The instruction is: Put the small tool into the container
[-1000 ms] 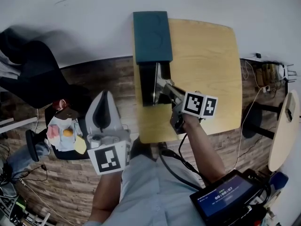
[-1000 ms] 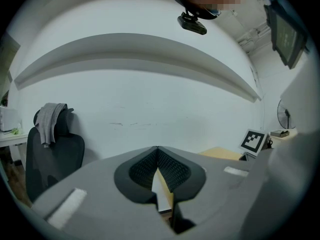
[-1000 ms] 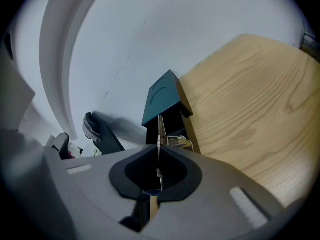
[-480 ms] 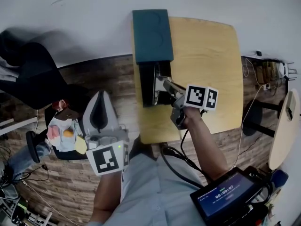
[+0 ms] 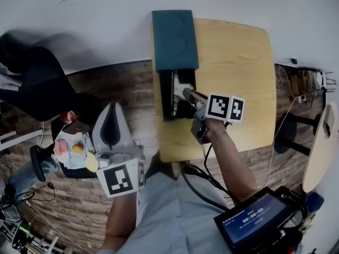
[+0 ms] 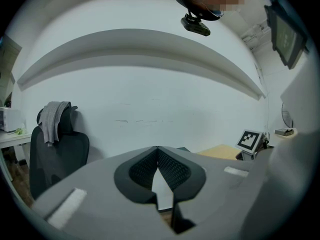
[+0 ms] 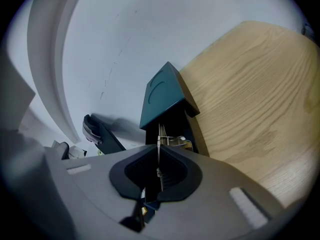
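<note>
Dim, even light; fisheye edges bend, corners perhaps vignetted.

The table (image 5: 233, 78) is pale wood with rounded corners. Its far edge meets the white wall (image 5: 106, 25), and brown plank floor (image 5: 122, 89) shows to its left and right. Directly on it lies the container (image 5: 167, 99) — a long dark box set along the table's left edge, running from near to far. Its teal lid (image 5: 175, 38) covers the far part — the near part stands open.
</note>
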{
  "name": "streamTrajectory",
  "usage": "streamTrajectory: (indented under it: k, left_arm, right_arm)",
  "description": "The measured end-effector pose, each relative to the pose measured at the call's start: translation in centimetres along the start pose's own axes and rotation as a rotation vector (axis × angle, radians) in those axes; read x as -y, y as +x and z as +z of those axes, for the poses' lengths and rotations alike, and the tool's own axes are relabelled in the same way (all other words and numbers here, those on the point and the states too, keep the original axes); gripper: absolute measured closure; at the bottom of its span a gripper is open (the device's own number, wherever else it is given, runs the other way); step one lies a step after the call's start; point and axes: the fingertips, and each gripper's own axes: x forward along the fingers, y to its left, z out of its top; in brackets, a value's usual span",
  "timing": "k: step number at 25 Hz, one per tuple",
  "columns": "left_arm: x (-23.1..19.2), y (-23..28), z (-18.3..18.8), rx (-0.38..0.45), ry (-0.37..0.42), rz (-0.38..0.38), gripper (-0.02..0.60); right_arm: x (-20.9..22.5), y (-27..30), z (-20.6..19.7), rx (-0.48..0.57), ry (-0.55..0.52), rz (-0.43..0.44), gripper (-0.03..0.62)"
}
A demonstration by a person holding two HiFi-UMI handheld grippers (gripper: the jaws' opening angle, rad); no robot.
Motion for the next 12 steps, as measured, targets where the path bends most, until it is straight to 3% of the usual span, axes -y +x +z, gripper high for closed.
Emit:
streamTrajectory:
  k: [12]
  left_arm:
    - [-0.65,-0.22,-0.25,-0.021,-0.021,0.022,0.571]
  right_arm:
    - [-0.31,1.00,0.52,0.009,-0.035,-0.003,0.588]
